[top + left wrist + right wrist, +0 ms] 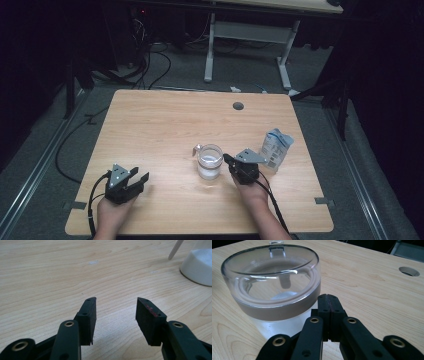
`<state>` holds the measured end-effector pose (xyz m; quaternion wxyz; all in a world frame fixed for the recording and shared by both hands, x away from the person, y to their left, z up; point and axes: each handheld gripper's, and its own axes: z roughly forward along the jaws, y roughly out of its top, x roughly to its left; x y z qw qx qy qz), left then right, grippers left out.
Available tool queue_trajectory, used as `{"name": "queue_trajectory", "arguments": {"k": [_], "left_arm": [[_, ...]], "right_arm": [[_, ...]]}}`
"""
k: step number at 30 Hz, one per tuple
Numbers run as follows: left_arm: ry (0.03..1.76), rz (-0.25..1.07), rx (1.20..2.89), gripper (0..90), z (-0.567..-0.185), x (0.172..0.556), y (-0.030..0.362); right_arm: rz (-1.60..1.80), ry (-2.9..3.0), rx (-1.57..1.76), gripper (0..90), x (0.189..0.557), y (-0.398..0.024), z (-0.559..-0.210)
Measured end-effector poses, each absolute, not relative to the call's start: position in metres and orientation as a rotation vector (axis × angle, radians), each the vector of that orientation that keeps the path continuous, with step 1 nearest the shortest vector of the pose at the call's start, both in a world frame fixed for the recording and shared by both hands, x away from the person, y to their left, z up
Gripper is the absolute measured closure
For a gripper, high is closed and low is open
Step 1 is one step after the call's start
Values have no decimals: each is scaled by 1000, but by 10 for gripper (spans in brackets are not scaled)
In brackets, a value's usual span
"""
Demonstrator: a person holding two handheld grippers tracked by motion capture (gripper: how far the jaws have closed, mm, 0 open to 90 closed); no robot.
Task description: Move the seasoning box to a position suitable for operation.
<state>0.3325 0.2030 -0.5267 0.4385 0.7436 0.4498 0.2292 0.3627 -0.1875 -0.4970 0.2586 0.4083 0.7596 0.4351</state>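
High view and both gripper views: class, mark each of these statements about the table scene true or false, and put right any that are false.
1. The right gripper has its jaws shut with nothing between them. True.
2. The left gripper is closed on the glass jar. False: its jaws stand apart over bare table, with nothing between them.
3. The glass jar stands upright on the table. True.
4. The blue and white carton stands left of the jar in the high view. False: it stands right of the jar, beyond the right gripper.
5. The right gripper is close beside the jar. True.
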Motion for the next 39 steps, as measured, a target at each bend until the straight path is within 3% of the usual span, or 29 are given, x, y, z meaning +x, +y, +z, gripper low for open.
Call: {"name": "queue_trajectory", "arguments": {"k": [39], "left_arm": [[1128, 549, 1824, 516, -527, 329, 206]], "right_arm": [[1213, 2096, 1025, 900, 328, -172, -495]]}}
